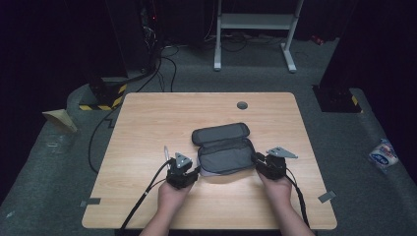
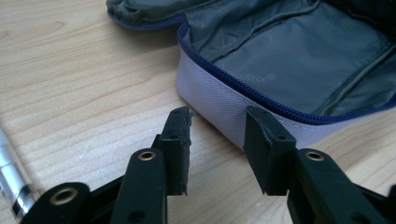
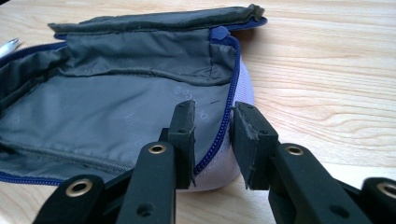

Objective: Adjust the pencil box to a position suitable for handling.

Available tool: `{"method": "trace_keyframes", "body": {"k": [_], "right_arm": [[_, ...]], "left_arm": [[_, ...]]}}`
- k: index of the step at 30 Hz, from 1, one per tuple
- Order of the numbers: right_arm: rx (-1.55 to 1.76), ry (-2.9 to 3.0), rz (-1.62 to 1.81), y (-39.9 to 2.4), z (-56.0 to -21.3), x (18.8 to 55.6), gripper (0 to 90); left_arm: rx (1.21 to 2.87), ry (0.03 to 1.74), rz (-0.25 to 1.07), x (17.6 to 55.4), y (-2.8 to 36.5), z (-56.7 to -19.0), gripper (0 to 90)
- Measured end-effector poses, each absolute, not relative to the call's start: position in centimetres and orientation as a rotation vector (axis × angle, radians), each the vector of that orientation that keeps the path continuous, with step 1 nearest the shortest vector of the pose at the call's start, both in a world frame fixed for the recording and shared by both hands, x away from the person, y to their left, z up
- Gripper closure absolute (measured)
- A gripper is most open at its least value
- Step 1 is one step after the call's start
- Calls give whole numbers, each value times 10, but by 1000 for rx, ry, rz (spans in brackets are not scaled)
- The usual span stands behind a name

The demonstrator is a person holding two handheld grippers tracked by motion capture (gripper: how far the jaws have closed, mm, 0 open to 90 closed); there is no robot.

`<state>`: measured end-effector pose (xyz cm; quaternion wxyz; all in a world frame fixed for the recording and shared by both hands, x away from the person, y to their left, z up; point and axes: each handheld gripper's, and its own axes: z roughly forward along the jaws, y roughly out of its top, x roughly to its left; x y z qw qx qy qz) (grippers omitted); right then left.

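A light wooden table (image 1: 147, 128) carries a grey zip pouch (image 1: 223, 147), lying open near the front edge with its lid flap folded back. A faint printed brand mark shows on the grey lining (image 2: 254, 77), too pale to read. The right gripper (image 3: 214, 133) straddles the pouch's end wall, one jaw inside against the lining and one outside by the lilac shell, with the blue zip (image 3: 224, 126) between them; whether they pinch it I cannot tell. The left gripper (image 2: 217, 126) is parted, its tips just at the lilac side wall. A silvery pen (image 2: 11, 175) lies beside it.
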<state>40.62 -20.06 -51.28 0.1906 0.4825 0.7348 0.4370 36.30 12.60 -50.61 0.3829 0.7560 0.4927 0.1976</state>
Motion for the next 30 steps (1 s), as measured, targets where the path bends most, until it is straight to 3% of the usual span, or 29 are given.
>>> {"method": "trace_keyframes", "body": {"k": [19, 30], "right_arm": [[1337, 2093, 1263, -186, -516, 390, 677], [1351, 2112, 1242, -169, -515, 407, 671]], "left_arm": [[1908, 1301, 489, 376, 141, -503, 636], [1919, 1345, 529, 393, 152, -506, 639]]}}
